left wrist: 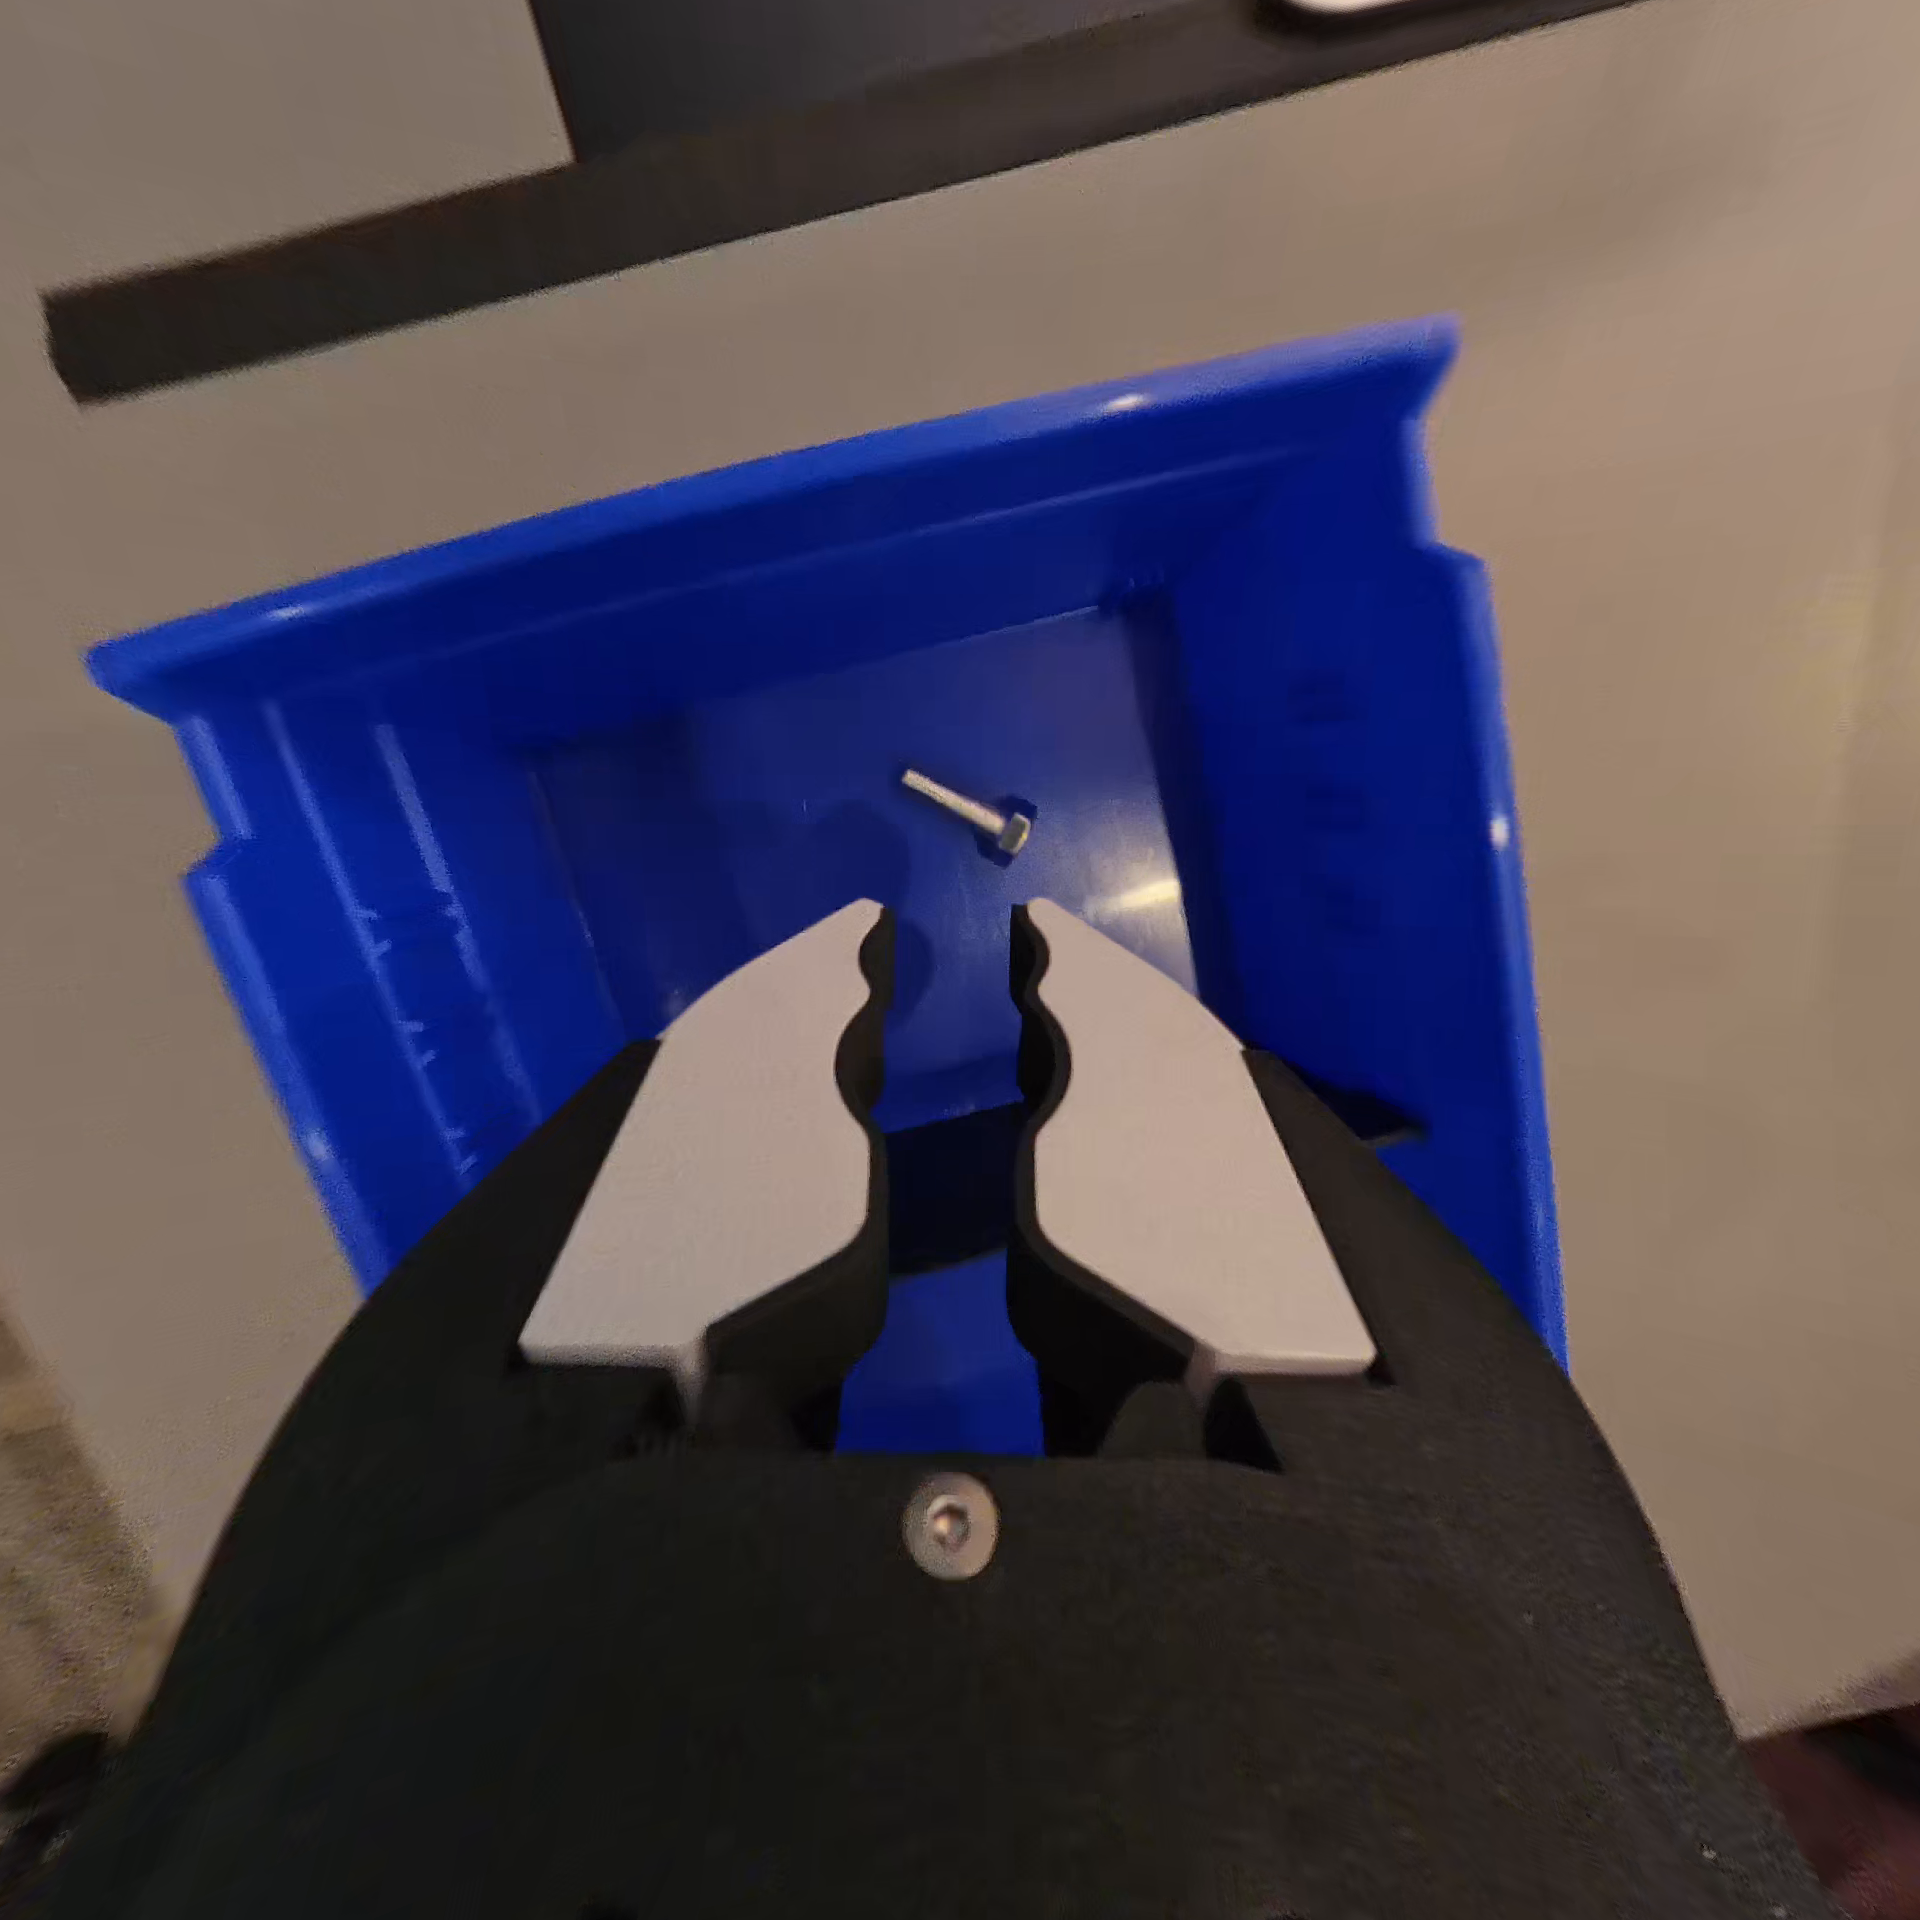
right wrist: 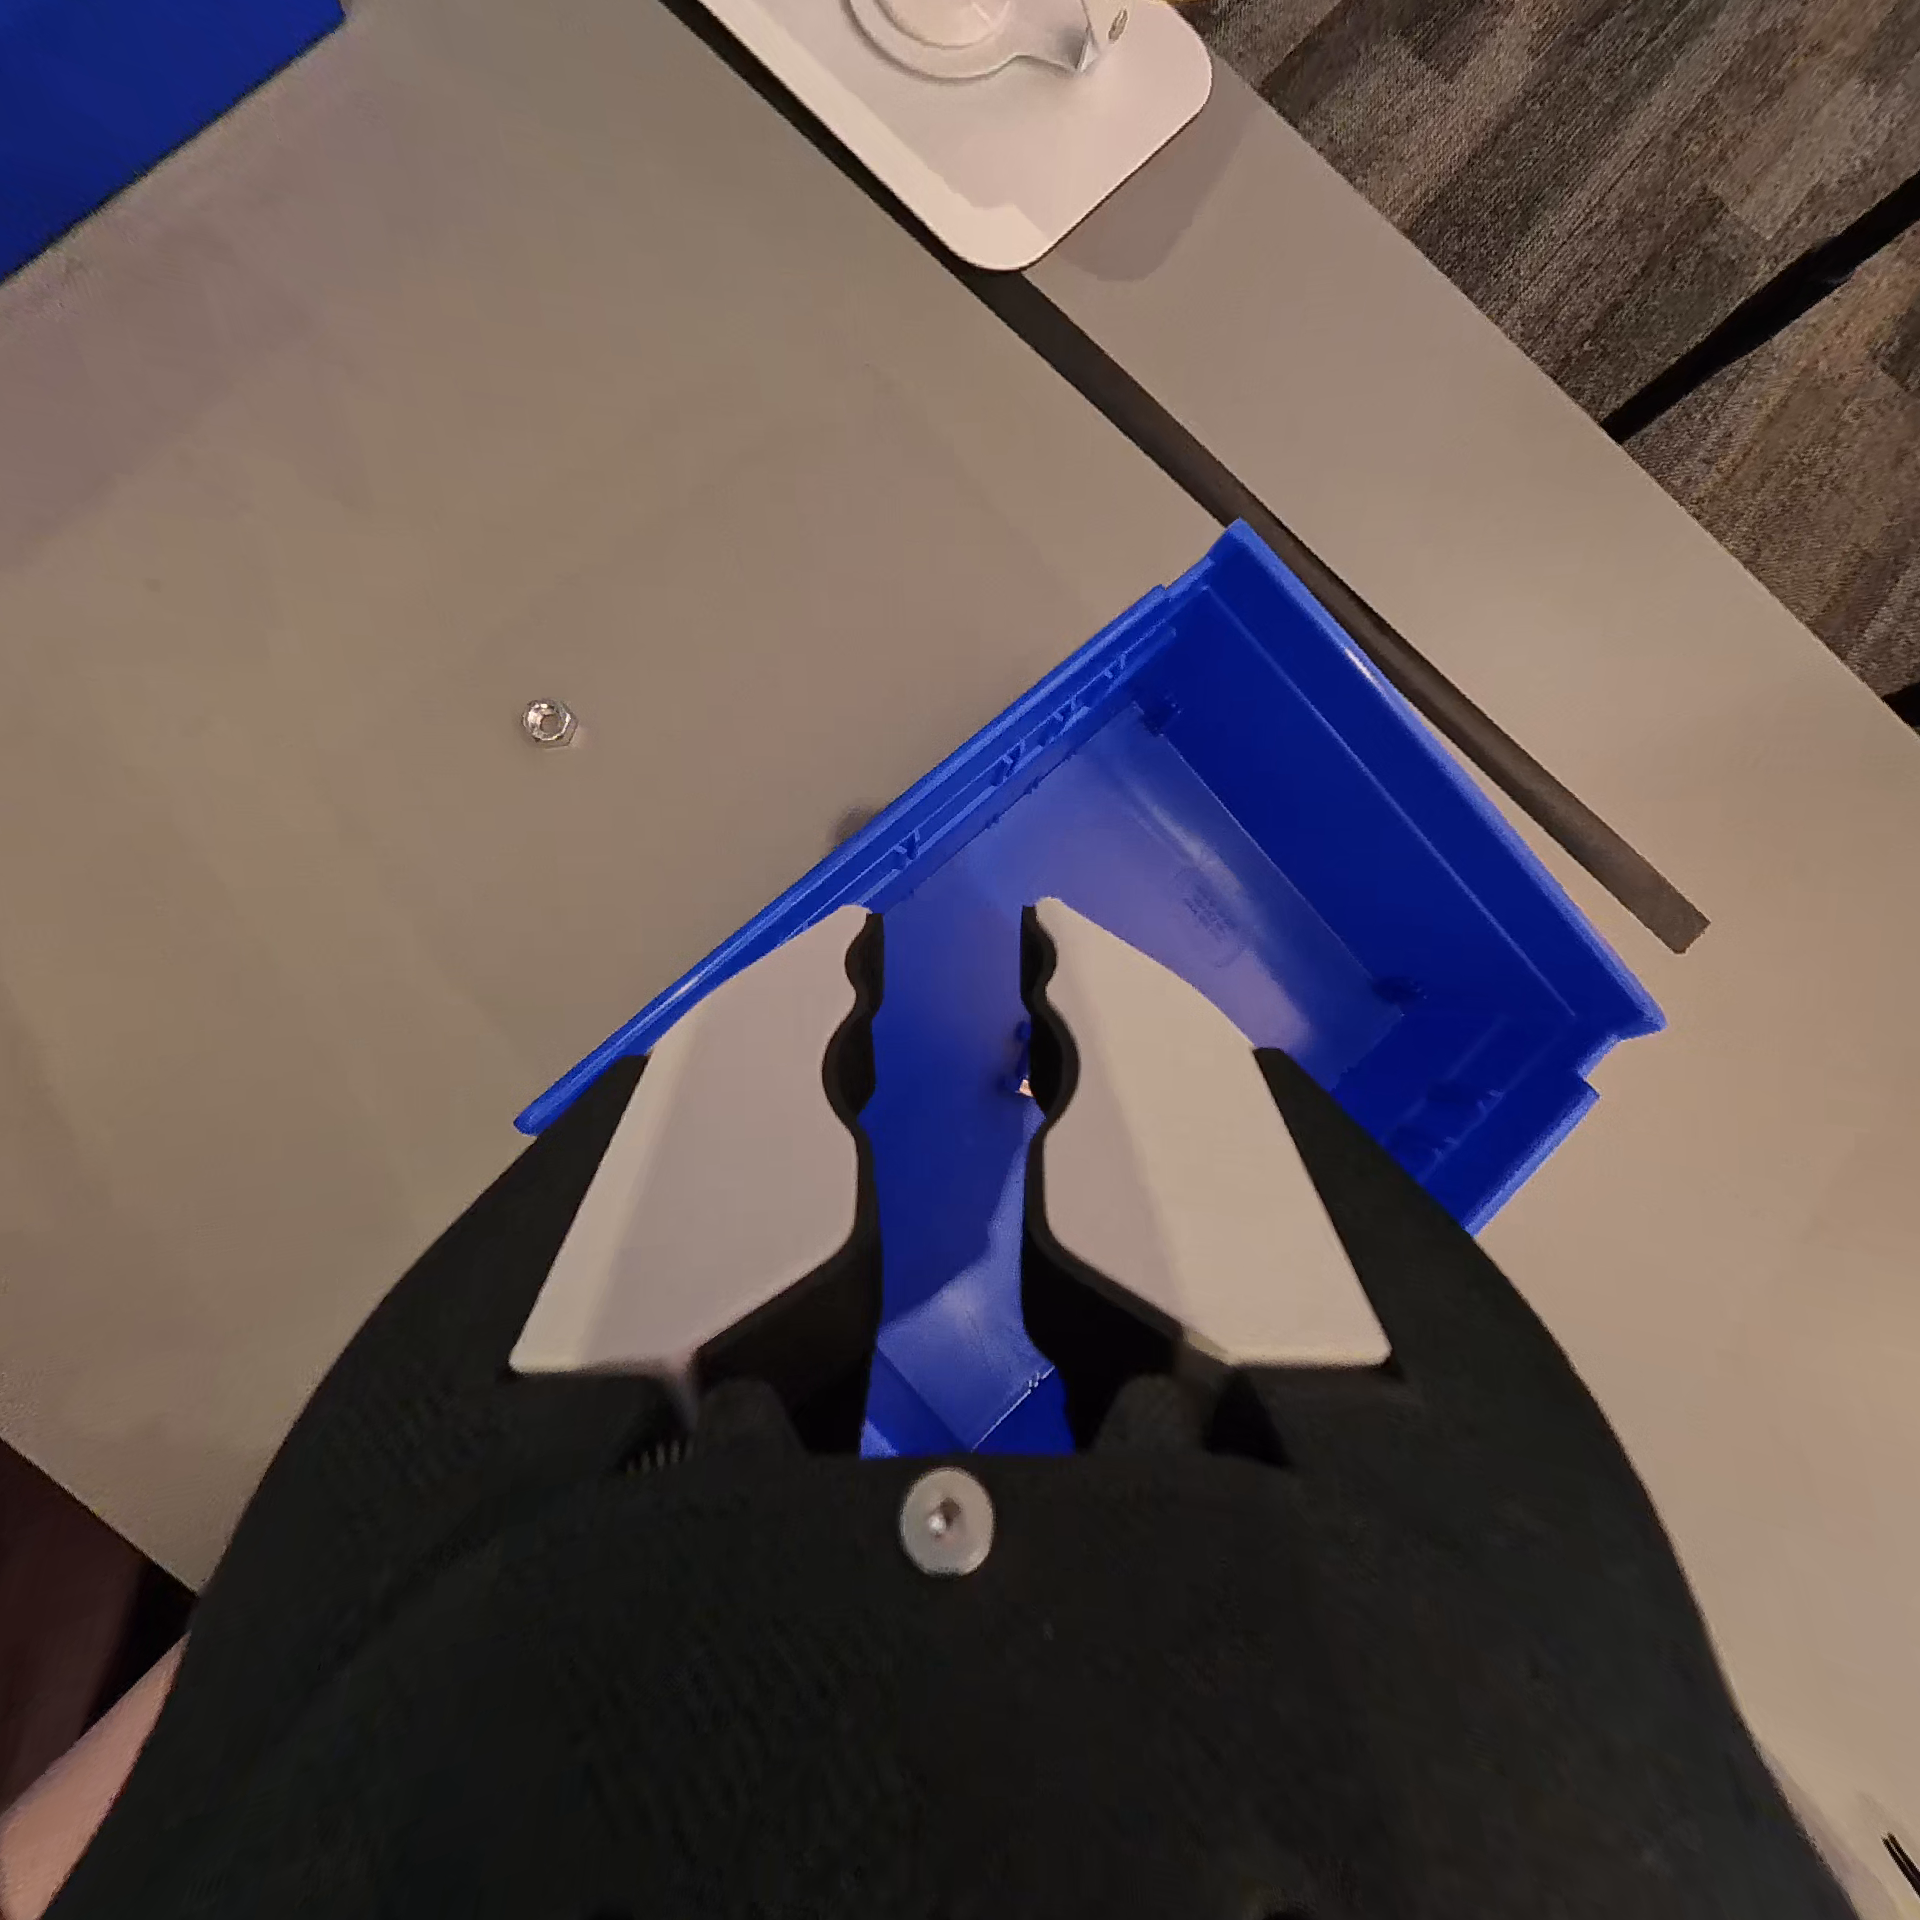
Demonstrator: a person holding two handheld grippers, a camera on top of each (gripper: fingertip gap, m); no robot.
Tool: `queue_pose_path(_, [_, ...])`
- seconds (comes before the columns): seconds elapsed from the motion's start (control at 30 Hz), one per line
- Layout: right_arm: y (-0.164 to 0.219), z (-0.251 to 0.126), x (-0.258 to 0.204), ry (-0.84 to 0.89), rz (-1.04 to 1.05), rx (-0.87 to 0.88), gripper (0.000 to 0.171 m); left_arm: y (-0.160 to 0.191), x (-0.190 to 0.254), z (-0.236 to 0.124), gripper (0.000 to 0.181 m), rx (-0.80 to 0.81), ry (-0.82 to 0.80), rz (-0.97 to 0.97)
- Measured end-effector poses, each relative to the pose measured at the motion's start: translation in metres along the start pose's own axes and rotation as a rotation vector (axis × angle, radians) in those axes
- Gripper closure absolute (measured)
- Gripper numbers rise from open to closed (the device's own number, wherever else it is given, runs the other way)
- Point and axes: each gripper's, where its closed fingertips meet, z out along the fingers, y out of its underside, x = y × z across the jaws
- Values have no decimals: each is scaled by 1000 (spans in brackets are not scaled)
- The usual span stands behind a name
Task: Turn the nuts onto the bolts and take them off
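Note:
In the left wrist view a small silver bolt [left wrist: 964,812] lies alone on the floor of a blue plastic bin [left wrist: 1340,790]. My left gripper [left wrist: 948,912] is open and empty, hovering above the bin just short of the bolt. In the right wrist view a silver hex nut [right wrist: 549,721] lies on the grey table, left of a second blue bin [right wrist: 1340,831]. My right gripper [right wrist: 954,916] is open above that bin. A small metal piece [right wrist: 1022,1081] shows on the bin floor beside the right finger, mostly hidden.
A dark gap [right wrist: 1351,634] runs between table sections behind the bins. A white flat base [right wrist: 997,135] with a clear round part stands at the far edge. Another blue bin's corner [right wrist: 125,94] shows at top left. Carpet floor [right wrist: 1662,156] lies beyond the table.

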Motion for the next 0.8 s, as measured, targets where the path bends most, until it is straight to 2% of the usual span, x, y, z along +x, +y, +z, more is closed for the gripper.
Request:
queue_pose_path(0.13, [-1, 4, -4, 3, -17, -23, 145, 5, -1, 38, 144, -89, 36, -151])
queue_pose_path(0.23, [1, 8, -6, 6, -36, -53, 145, 4, -6, 56, 144, -98, -20, -170])
queue_pose_path(0.33, [1, 11, -8, 4, -46, -66, 145, 12, 5, 73, 138, -171, 35, -203])
queue_pose_path(0.5, [2, 15, -10, 2, -64, -92, 145, 23, 6, 85, 144, -260, -22, -163])
queue_pose_path(0.57, [3, 16, -12, 1, -75, -101, 145, 23, 7, 85, 155, -272, -34, -123])
queue_pose_path(0.8, [2, 17, -14, -8, -78, -98, 146, 26, -1, 83, 157, -261, -46, -86])
